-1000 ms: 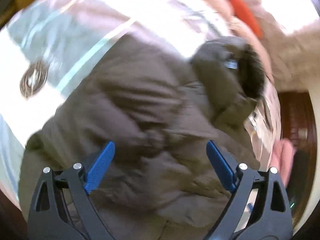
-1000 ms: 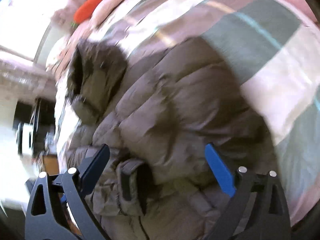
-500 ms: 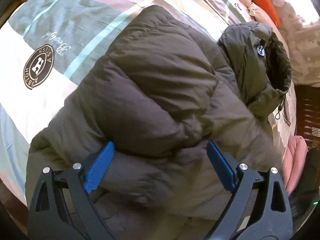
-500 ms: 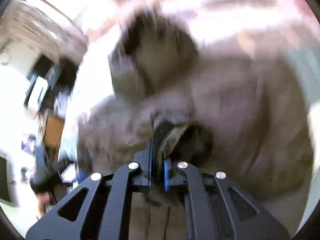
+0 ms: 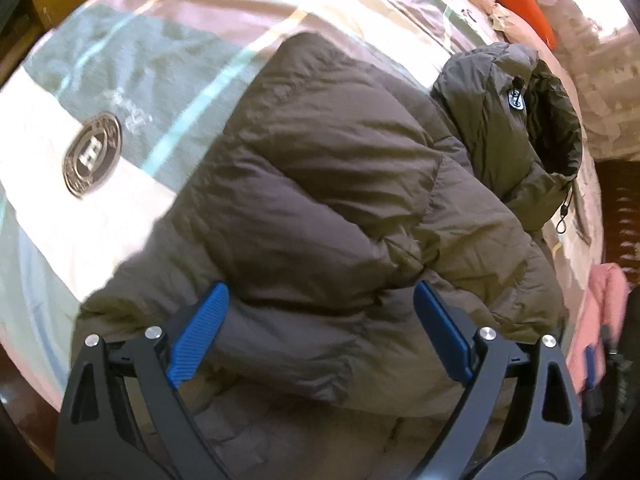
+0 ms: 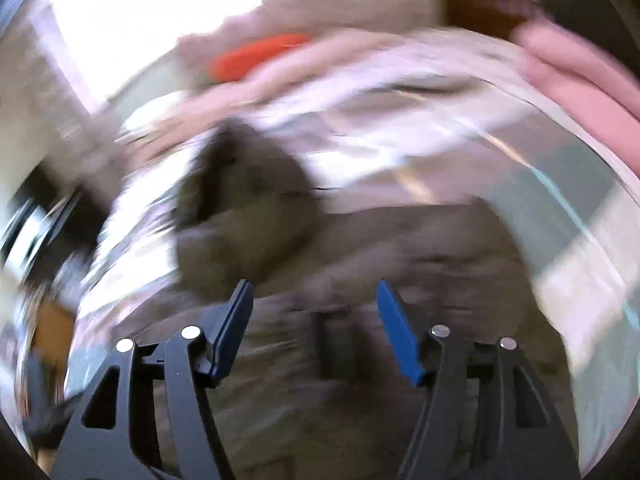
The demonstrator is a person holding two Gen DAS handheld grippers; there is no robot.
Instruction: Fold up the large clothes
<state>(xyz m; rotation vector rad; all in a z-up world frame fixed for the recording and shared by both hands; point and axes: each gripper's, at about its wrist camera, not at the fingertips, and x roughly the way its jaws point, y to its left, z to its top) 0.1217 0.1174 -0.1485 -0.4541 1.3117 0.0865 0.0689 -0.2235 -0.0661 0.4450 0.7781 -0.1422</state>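
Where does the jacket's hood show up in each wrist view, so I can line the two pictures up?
Left wrist: the hood sits at upper right, opening facing right, beyond the jacket.
Right wrist: the hood is blurred, left of centre, above the left fingertip.
Shared landmark: the orange carrot-shaped toy lies beyond the hood in both views.

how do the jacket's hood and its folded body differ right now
The hood stands bunched up past the far end of the jacket, its dark lining open to view; the folded body lies broad and low, only its outer shell showing. The hood carries a small round logo patch and a dangling drawcord; the body shows plain quilted panels. The hood is much the smaller. Both are the same olive-brown puffy fabric, resting on the striped bedspread.
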